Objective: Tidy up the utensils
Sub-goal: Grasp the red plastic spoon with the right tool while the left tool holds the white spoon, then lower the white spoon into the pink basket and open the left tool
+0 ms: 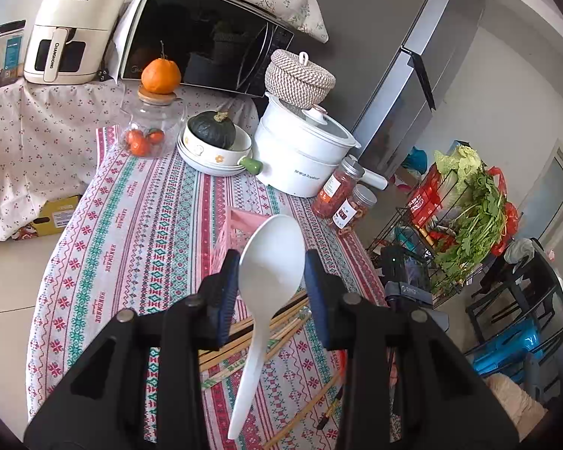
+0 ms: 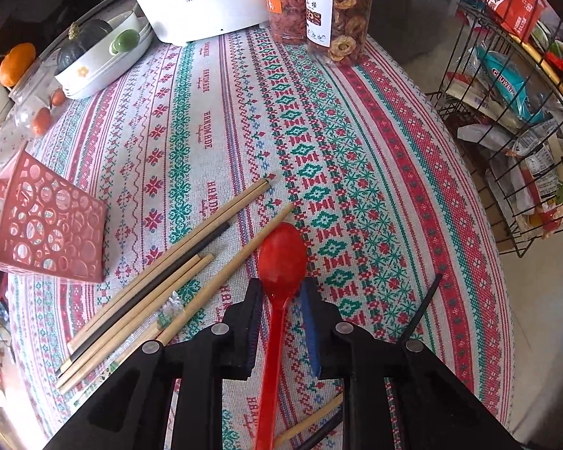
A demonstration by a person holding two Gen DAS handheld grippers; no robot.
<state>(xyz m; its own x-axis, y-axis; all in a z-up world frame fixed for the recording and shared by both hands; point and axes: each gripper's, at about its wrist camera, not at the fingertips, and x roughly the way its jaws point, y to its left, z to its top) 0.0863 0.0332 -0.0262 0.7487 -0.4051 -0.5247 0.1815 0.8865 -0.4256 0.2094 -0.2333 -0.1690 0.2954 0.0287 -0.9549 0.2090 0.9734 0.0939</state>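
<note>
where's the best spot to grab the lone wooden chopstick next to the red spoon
Grip the lone wooden chopstick mid-shaft, coming from above with the jaws across its width. It lies flat and diagonal on the tablecloth; its lower end runs under the right gripper, which straddles the red spoon.
</note>
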